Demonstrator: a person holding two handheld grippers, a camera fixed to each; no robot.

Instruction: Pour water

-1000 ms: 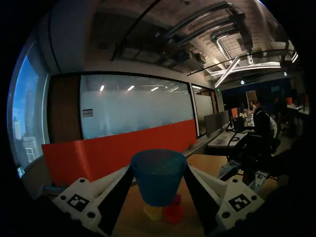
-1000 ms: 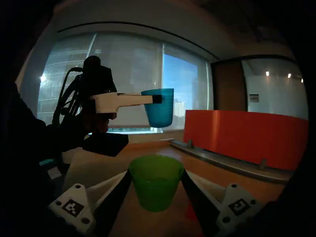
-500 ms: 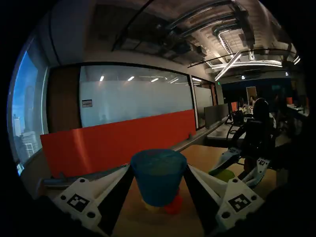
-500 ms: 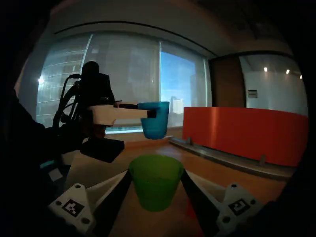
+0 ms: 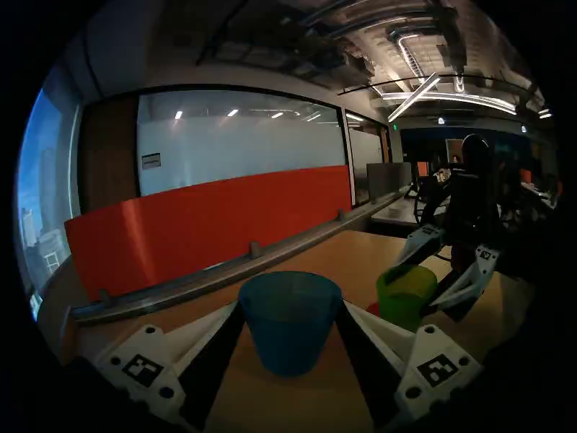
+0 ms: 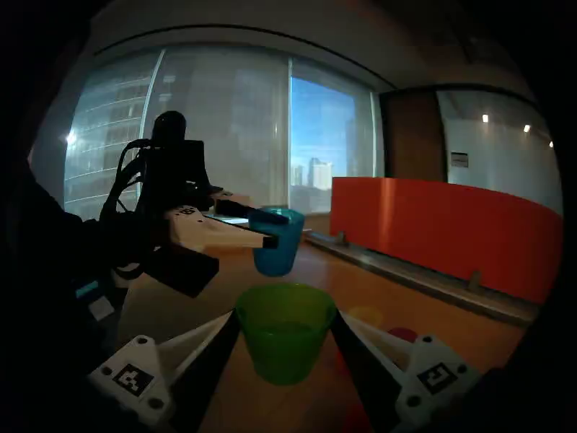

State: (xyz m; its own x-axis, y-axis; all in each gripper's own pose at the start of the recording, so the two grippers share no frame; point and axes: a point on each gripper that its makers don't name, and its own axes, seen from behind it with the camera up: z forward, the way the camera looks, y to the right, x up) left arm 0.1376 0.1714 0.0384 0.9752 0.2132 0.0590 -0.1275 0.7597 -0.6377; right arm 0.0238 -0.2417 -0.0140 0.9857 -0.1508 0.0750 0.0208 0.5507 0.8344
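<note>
Warm-brown wooden tabletop runs up to a long orange divider panel w/ a grey metal rail at its base. Behind that is a frosted glass wall, w/ exposed ceiling pipes & strip lights overhead. The right gripper view has a big window w/ blue sky & city towers. A small sign on the glass is too tiny to read; black-&-white square markers sit on the gripper bodies. The left gripper pinches a translucent blue plastic cup btwn both fingers, upright. The right gripper clamps a translucent green plastic cup the same way, near the blue one but apart. A small yellow item & a small red item lie on the table past it, shapes unclear. Water in either cup: can't tell. The person is just a dark silhouette.
</note>
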